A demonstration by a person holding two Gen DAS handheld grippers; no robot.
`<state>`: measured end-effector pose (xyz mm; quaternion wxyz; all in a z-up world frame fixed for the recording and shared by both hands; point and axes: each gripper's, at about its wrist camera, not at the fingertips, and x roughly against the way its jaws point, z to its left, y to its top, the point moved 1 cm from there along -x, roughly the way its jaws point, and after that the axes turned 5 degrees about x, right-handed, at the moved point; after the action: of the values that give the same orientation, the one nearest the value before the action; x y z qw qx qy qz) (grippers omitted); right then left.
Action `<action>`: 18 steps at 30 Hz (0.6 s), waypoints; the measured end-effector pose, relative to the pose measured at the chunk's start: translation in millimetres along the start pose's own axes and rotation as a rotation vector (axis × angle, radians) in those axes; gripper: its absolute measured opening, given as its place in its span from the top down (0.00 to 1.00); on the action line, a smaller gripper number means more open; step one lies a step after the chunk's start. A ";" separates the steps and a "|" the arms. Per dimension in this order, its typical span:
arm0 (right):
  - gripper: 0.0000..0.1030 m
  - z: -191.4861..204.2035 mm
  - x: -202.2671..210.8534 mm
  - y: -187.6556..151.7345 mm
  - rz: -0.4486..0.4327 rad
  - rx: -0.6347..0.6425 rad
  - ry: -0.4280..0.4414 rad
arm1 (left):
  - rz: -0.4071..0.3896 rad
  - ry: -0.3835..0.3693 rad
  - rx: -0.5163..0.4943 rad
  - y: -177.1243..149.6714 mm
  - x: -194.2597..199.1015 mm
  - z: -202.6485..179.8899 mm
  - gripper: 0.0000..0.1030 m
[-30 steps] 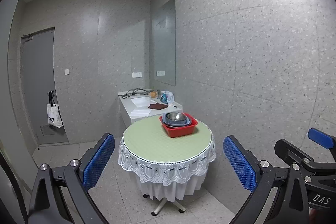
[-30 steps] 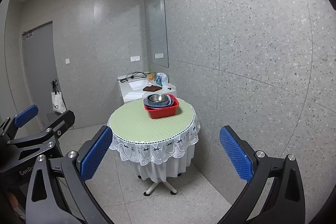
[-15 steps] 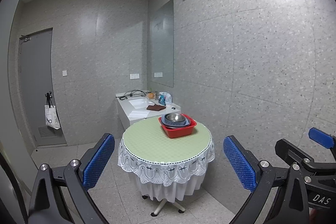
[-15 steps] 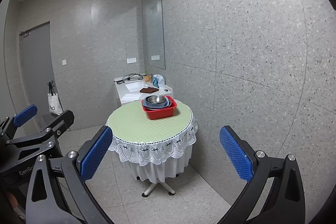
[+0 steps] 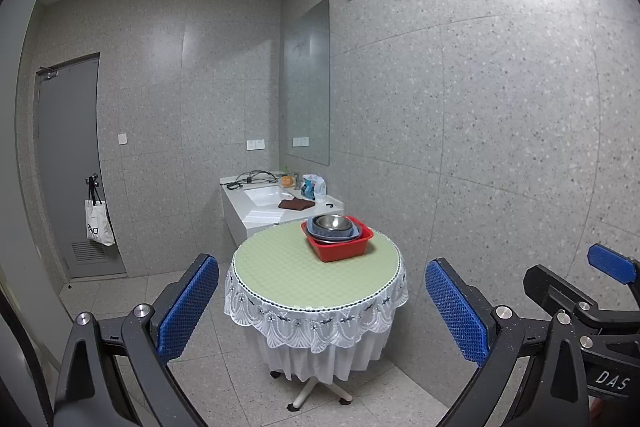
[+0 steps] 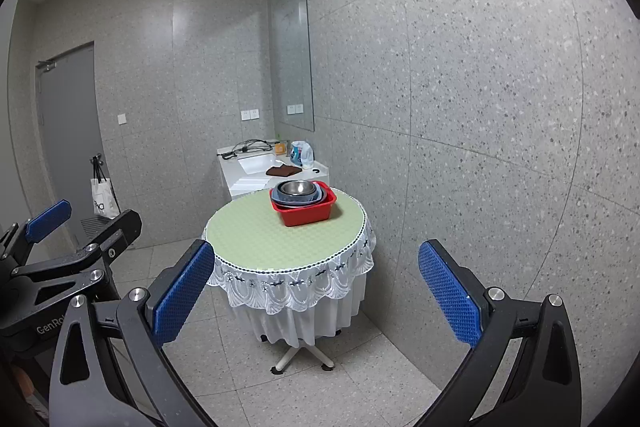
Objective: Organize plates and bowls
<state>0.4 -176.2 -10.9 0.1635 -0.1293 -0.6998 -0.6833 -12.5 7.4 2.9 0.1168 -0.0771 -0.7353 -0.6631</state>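
A red plastic tub (image 5: 340, 247) (image 6: 306, 213) sits at the far side of a round table (image 5: 304, 275) (image 6: 264, 235) with a green top and white lace skirt. In the tub is a stack of blue-grey plates and bowls (image 5: 320, 231) with a steel bowl (image 5: 331, 223) (image 6: 297, 187) on top. My left gripper (image 5: 320, 311) is open and empty, well short of the table. My right gripper (image 6: 316, 295) is open and empty too, also away from the table.
A white sink counter (image 5: 272, 205) stands behind the table with a brown cloth (image 5: 295, 204), cables and bottles. A grey door (image 5: 68, 163) with a hanging white bag (image 5: 98, 225) is at the left. A speckled wall runs close along the table's right.
Both views have drifted slightly back and up from the table. Both grippers stay open and empty.
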 end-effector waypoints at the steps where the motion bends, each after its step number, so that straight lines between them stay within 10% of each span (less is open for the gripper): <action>1: 0.00 -0.3 0.2 0.0 0.000 0.000 0.000 | 0.001 0.000 0.001 -0.3 -0.1 -0.1 0.01; 18: 0.00 -3.9 1.0 -1.4 0.000 -0.001 -0.002 | 0.000 -0.004 -0.005 -3.7 0.3 -0.2 0.01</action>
<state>-0.9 -180.1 -11.8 0.1629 -0.1301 -0.6996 -0.6834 -13.7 6.8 -0.5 0.1149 -0.0787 -0.7339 -0.6648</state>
